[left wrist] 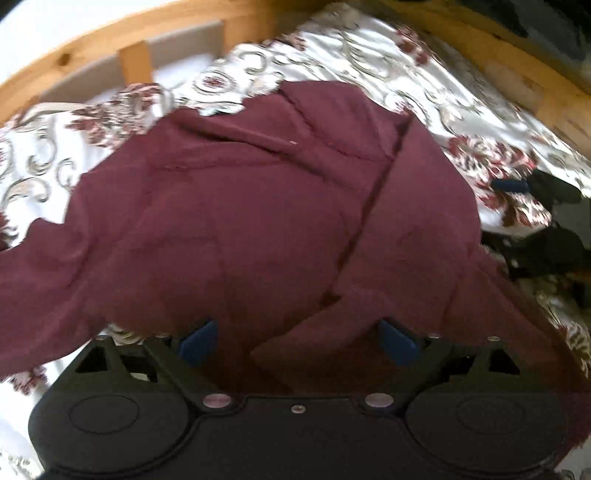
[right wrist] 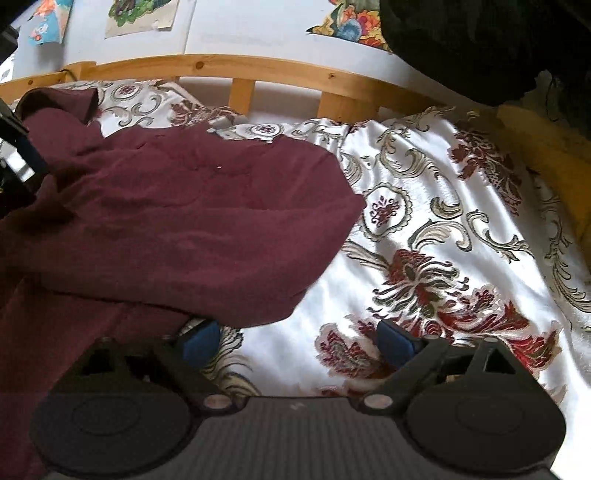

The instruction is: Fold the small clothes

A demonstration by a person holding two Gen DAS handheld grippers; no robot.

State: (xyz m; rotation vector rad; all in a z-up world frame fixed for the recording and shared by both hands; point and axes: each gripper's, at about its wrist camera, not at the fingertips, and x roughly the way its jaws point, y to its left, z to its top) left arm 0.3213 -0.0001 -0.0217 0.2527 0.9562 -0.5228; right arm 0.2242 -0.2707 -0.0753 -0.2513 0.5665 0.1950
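Note:
A maroon garment [left wrist: 240, 221] lies spread and partly folded on a white floral bedspread [left wrist: 369, 48]. My left gripper [left wrist: 299, 341] is open, its blue pads wide apart, right over the garment's near edge with cloth between the jaws. In the right wrist view the garment [right wrist: 177, 221] fills the left half. My right gripper [right wrist: 295, 341] is open over the bedspread [right wrist: 443, 221], just right of the garment's near edge. The other gripper [right wrist: 22, 147] shows at the far left edge there, and the right gripper [left wrist: 535, 192] shows at the right in the left wrist view.
A wooden bed frame [right wrist: 240, 74] runs along the far side, with a white wall and colourful pictures [right wrist: 140, 16] behind. A dark bulky object [right wrist: 480, 44] sits at the upper right. A yellow edge [right wrist: 554, 158] borders the bed's right side.

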